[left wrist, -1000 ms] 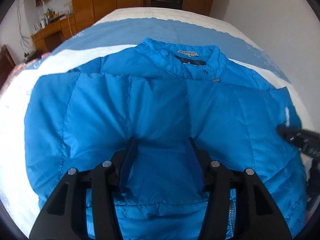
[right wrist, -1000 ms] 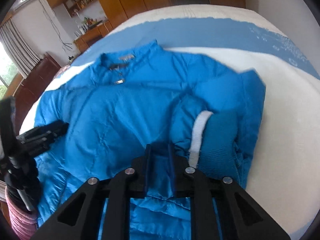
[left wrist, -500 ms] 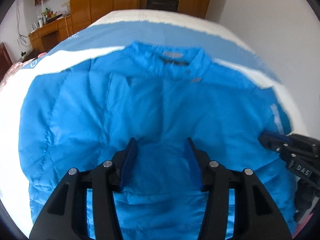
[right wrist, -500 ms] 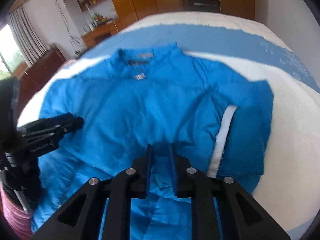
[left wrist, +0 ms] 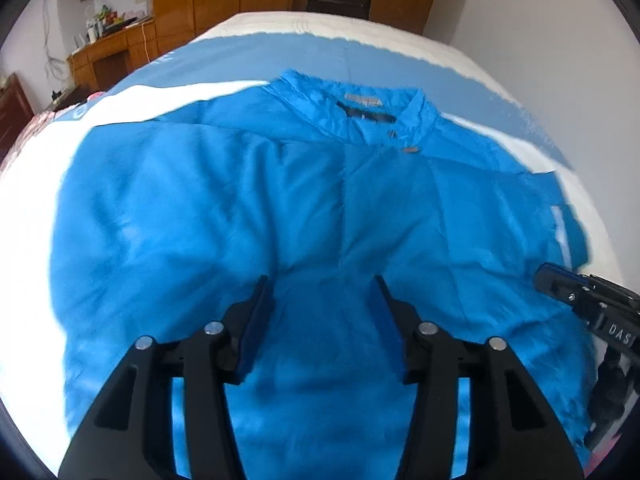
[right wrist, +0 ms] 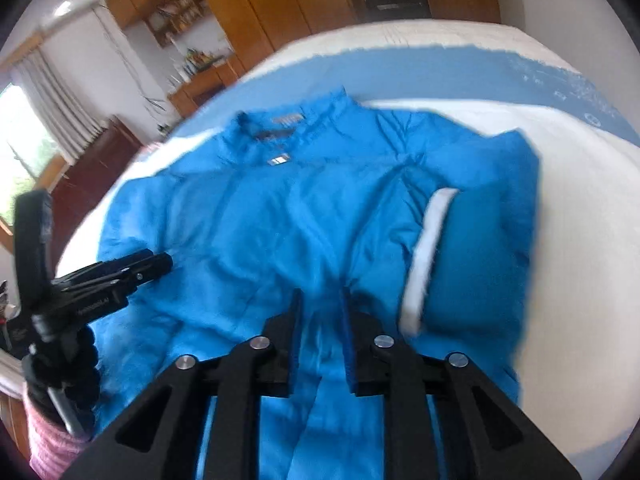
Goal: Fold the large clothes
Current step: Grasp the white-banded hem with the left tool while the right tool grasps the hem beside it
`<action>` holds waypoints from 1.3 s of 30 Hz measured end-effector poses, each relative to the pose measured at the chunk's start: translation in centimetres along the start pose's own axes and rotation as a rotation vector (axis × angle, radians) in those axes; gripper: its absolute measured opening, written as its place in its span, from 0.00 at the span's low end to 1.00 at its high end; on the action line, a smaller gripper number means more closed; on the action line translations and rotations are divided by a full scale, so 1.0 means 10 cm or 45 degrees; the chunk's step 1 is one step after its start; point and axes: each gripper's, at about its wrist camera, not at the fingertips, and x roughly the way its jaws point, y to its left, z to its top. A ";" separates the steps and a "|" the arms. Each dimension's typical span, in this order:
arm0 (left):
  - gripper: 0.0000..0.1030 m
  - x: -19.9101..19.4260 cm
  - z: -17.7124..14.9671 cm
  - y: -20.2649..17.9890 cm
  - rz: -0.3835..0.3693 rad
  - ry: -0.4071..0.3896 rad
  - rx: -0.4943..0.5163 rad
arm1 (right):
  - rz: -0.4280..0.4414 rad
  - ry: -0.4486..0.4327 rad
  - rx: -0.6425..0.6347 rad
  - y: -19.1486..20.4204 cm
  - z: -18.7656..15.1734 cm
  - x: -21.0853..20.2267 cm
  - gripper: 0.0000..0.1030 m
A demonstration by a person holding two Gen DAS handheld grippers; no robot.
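Jacket (left wrist: 248, 208) spread on bed (left wrist: 24, 216); white margins both sides.

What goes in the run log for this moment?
left gripper: opening, empty | right gripper: opening, empty | blue jacket: on bed, sleeves folded in

Both views are taken from wrist fisheyes, aimed steeply down and forward along the tongs, close above the blue jacket (left wrist: 248, 208) on the bed (left wrist: 24, 216). Collar (right wrist: 288, 128) end and wooden cabinets (right wrist: 280, 8) are shared. Right tongs (left wrist: 540, 280) are seen in the left view's right edge, left tongs (right wrist: 166, 264) in the right view's left.
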 end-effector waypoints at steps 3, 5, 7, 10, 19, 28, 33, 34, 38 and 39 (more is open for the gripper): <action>0.60 -0.41 -0.18 0.16 0.013 -0.053 0.011 | -0.012 -0.029 -0.062 0.00 -0.16 -0.37 0.33; 0.69 -0.72 -0.37 0.32 0.067 -0.104 0.026 | 0.006 -0.030 -0.075 -0.04 -0.31 -0.58 0.37; 0.72 -0.92 -0.56 0.49 0.136 -0.114 0.016 | 0.028 -0.021 -0.067 -0.10 -0.51 -0.76 0.41; 0.76 -1.19 -0.94 0.76 0.167 -0.108 -0.050 | 0.045 -0.003 -0.041 -0.20 -0.85 -0.99 0.45; 0.80 -1.60 -2.10 1.33 0.171 -0.030 -0.297 | 0.060 0.038 -0.003 -0.24 -1.77 -1.40 0.53; 0.80 -1.64 -2.57 1.38 0.036 -0.031 -0.396 | 0.193 0.103 0.084 -0.20 -2.31 -1.46 0.54; 0.78 -1.62 -2.60 1.25 -0.079 -0.035 -0.399 | 0.264 0.107 0.083 -0.09 -2.40 -1.42 0.55; 0.77 -1.62 -2.60 1.22 -0.101 -0.033 -0.395 | 0.268 0.106 0.066 -0.05 -2.41 -1.40 0.55; 0.70 -1.58 -2.62 1.12 -0.095 -0.019 -0.376 | 0.272 0.092 0.060 0.00 -2.42 -1.36 0.51; 0.63 -1.59 -2.62 1.12 -0.091 -0.023 -0.381 | 0.276 0.092 0.062 0.01 -2.41 -1.34 0.49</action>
